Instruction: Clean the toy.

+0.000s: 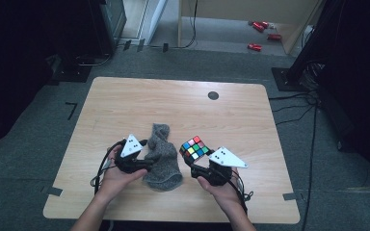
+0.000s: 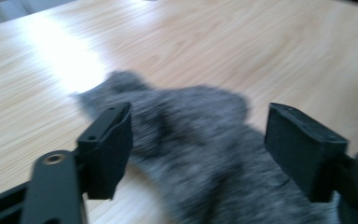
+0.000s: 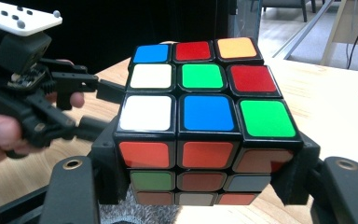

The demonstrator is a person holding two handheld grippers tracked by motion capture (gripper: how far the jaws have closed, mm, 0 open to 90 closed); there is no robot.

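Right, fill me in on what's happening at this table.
A person works two hand-held grippers over a wooden table. The right claw is clamped on a colourful puzzle cube, held just above the table. The left claw has its jaws apart on either side of a grey woolly sock, not pressing on it. The sock lies crumpled between the two hands.

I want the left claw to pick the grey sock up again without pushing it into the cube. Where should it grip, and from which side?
Probably the sock's wide end nearest the person, coming in from its left, where the left claw already stands open with the fabric between its jaws. That end lies flat and limp, so a pinch on a fold should hold, and it keeps clear of the cube in the right claw.
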